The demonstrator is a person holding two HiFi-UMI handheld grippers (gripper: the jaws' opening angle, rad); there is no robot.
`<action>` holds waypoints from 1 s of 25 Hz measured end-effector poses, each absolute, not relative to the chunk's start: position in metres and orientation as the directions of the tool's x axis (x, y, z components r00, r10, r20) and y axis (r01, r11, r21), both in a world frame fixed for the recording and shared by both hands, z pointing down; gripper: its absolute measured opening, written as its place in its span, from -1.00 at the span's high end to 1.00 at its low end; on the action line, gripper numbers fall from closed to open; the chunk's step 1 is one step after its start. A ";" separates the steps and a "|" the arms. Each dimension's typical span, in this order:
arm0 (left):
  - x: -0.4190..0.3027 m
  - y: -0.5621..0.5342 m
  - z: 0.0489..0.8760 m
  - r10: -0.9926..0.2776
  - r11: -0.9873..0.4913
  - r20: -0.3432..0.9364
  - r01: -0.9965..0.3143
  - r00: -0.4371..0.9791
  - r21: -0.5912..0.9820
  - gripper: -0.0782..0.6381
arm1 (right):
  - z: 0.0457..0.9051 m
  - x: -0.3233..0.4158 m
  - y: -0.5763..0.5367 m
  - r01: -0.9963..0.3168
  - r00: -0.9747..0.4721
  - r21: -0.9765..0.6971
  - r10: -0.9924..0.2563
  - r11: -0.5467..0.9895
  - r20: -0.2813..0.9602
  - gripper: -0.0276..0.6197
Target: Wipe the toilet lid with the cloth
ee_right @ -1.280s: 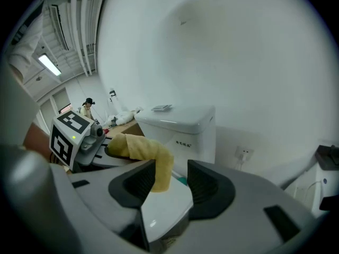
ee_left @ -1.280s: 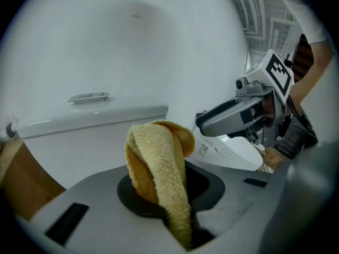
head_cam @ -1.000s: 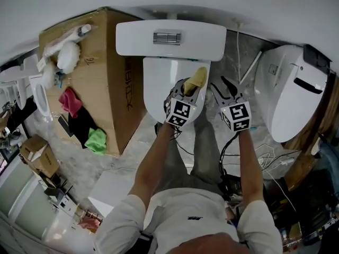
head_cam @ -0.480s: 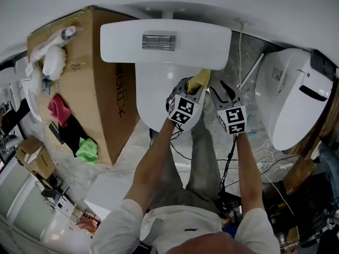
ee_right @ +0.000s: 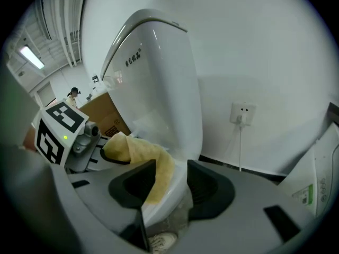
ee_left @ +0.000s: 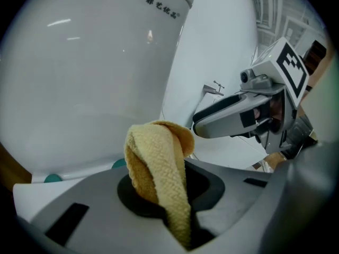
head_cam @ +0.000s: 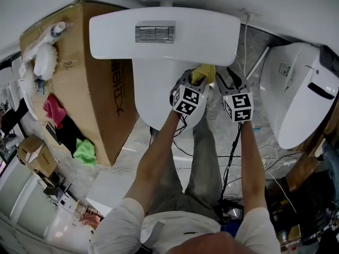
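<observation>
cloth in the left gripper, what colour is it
Pale yellow, with a textured woven surface. The cloth shows best in the left gripper view.

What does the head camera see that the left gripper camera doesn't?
Only the head view shows the brown cardboard box, the silver flush button and a bright green rag on the floor. Only the left gripper view shows the small dark print on the toilet. Both show the yellow cloth pinched in the left gripper, the white toilet and the right gripper.

Yellow cloth (head_cam: 203, 74), white toilet lid (head_cam: 153, 97)
</observation>
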State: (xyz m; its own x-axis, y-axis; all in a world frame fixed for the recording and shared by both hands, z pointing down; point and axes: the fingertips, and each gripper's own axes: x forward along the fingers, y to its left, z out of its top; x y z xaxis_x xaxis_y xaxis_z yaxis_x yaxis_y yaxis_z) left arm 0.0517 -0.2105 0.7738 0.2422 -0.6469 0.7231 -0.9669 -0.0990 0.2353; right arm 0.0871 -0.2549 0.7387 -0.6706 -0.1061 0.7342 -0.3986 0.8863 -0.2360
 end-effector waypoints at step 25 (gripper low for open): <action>-0.009 -0.167 0.801 -0.592 -0.031 0.789 -0.983 0.165 0.182 0.57 | 0.755 0.070 -0.212 -0.432 -0.642 -0.225 -0.122 0.873 0.757 0.29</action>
